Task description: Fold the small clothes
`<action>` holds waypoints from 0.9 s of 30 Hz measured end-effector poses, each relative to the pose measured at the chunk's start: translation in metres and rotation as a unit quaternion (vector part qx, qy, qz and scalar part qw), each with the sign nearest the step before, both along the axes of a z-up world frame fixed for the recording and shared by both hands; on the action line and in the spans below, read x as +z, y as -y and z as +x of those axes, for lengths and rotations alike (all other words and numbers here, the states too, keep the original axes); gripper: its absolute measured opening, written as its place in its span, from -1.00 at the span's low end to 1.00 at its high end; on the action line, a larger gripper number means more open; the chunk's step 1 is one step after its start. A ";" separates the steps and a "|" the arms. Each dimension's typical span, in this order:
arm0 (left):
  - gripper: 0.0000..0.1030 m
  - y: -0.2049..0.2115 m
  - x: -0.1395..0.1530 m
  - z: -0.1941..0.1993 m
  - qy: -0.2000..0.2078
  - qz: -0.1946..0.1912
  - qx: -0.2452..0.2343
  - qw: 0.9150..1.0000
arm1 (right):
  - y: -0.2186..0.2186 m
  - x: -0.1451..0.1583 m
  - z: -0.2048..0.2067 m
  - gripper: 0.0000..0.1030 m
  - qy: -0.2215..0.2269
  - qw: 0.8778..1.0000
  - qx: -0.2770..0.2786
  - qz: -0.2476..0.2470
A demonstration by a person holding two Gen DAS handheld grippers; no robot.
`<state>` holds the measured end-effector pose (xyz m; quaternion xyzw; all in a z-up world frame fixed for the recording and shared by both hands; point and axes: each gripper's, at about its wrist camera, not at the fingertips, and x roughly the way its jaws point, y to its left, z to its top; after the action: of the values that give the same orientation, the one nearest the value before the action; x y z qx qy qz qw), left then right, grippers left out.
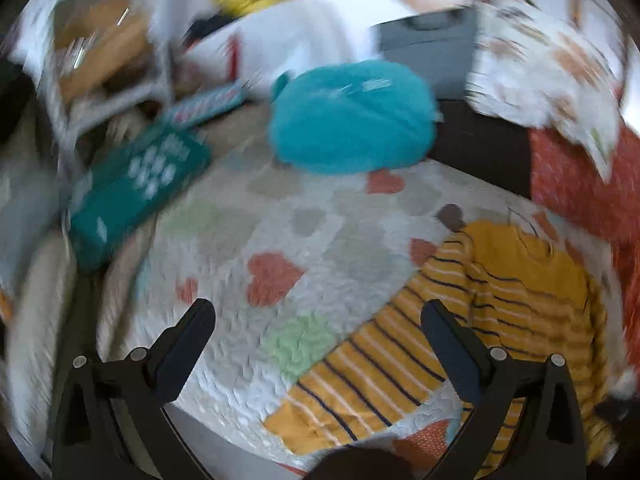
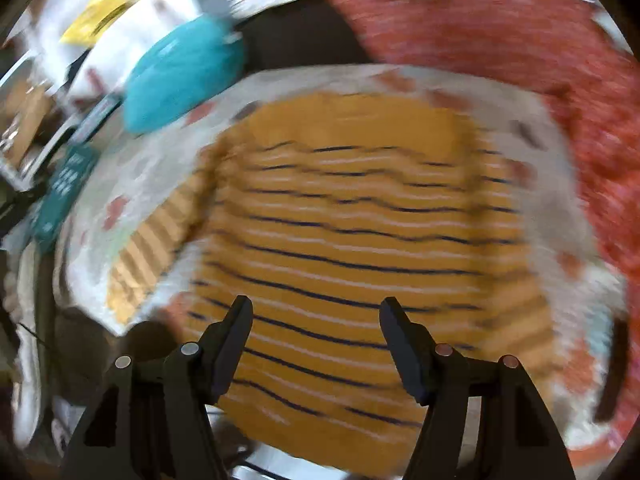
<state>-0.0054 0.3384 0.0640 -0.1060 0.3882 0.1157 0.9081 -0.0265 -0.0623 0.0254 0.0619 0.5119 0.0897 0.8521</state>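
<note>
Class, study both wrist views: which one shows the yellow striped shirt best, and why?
The right wrist view: the yellow striped shirt fills the centre, laid out flat on the heart-print quilt, though motion-blurred. The left wrist view shows only its sleeve and part of the body, off to the right.

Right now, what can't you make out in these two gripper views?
- Striped yellow shirt: right wrist view, motion blur smears its neckline and sleeve edges.
- Same shirt, left wrist view: its near edge sits behind the left claw.
- Teal box: print blurred, unreadable.
- Right claw: open, touching nothing visible.
</note>
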 end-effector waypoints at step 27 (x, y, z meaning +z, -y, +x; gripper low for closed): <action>0.88 -0.121 -0.063 -0.097 -0.040 -0.131 0.170 0.976 | -0.415 -0.145 0.015 -0.18 0.026 0.876 0.415 -0.243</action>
<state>-0.1021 0.4591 0.0007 -0.2840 0.4126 0.2203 0.8370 -0.0120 0.3531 -0.1200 -0.3674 0.4737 0.3097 0.7380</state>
